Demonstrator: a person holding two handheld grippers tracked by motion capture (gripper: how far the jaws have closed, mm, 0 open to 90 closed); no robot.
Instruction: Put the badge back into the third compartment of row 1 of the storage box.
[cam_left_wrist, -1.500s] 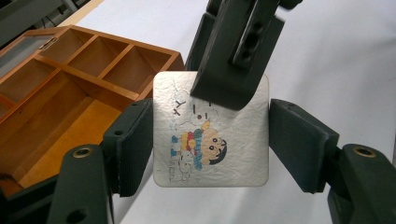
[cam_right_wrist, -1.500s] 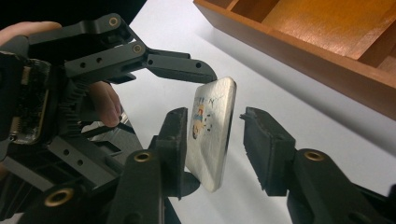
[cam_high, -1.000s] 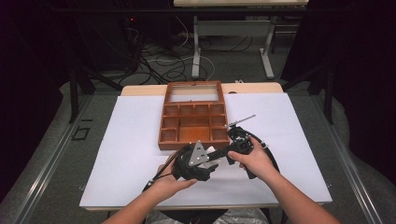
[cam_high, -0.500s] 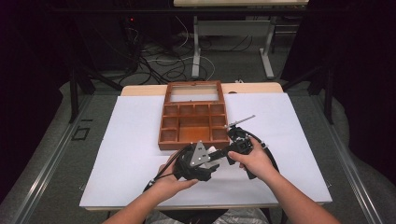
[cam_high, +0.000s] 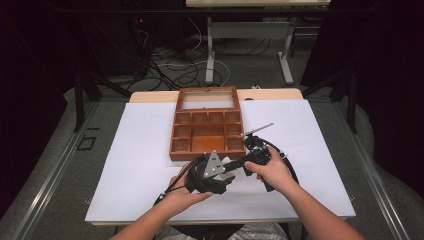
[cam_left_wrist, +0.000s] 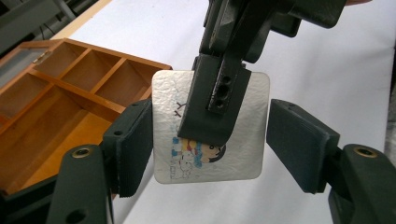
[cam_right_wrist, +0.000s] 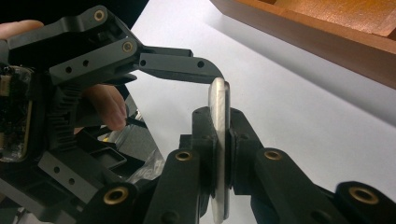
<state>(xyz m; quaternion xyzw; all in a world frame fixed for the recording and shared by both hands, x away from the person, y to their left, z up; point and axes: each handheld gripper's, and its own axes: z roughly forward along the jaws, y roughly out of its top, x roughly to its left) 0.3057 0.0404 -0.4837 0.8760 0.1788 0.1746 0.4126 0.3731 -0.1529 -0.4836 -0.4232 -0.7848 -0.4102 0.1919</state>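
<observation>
1. Near the table's front edge, the left gripper (cam_high: 231, 169) and right gripper (cam_high: 247, 161) meet over the white sheet (cam_high: 135, 165).
2. Right gripper is clenched on a silver card (cam_left_wrist: 212, 126), holding it upright by its faces.
3. Left gripper is released: one pad touches the card's edge, the other stands apart.
4. Beyond, a wooden tray (cam_high: 206, 131) sits on the sheet.

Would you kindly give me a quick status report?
Right tool shut on the silver card. Left tool open around it. Wooden tray beside, nothing blocking.
</observation>
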